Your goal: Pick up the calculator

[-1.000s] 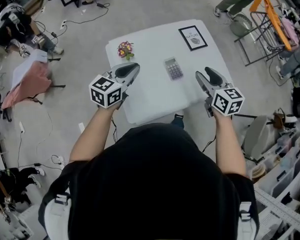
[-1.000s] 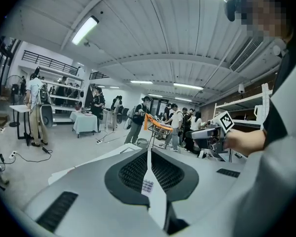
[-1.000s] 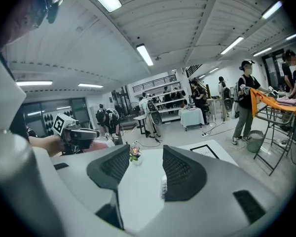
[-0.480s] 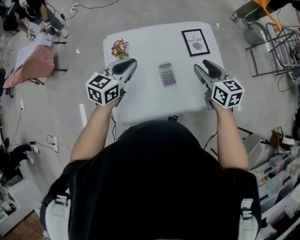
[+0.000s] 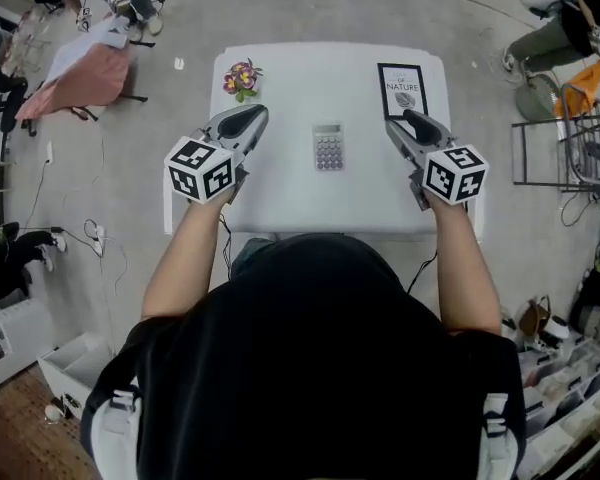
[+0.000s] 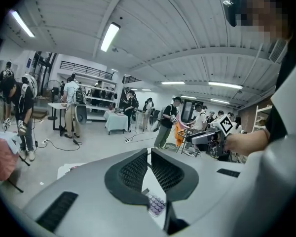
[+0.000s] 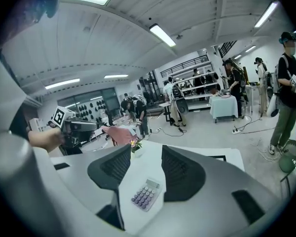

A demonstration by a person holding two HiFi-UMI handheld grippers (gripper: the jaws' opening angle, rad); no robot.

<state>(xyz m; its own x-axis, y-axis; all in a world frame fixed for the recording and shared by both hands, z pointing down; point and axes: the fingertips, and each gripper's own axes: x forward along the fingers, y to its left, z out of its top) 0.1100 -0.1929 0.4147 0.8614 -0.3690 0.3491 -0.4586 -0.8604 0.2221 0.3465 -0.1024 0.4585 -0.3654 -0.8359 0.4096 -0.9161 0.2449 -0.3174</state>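
Observation:
A small grey calculator (image 5: 328, 148) with purple keys lies flat near the middle of the white table (image 5: 290, 193). My left gripper (image 5: 252, 116) hovers over the table's left part, left of the calculator, its jaws together with nothing in them. My right gripper (image 5: 408, 120) hovers to the calculator's right, jaws apart and empty. In the right gripper view the calculator (image 7: 146, 194) shows on the table between and beyond the spread jaws of the right gripper (image 7: 146, 154). In the left gripper view, the left gripper (image 6: 149, 154) leaves only a slit, with the calculator (image 6: 156, 204) below it.
A small pot of flowers (image 5: 242, 78) stands at the table's far left corner. A black-framed picture (image 5: 402, 90) lies at the far right. Pink cloth (image 5: 80, 73), cables and metal racks (image 5: 570, 138) surround the table; several people stand in the room beyond.
Both grippers have moved forward over the table and now flank the calculator. The head view has swung, so the table sits square in front of me.

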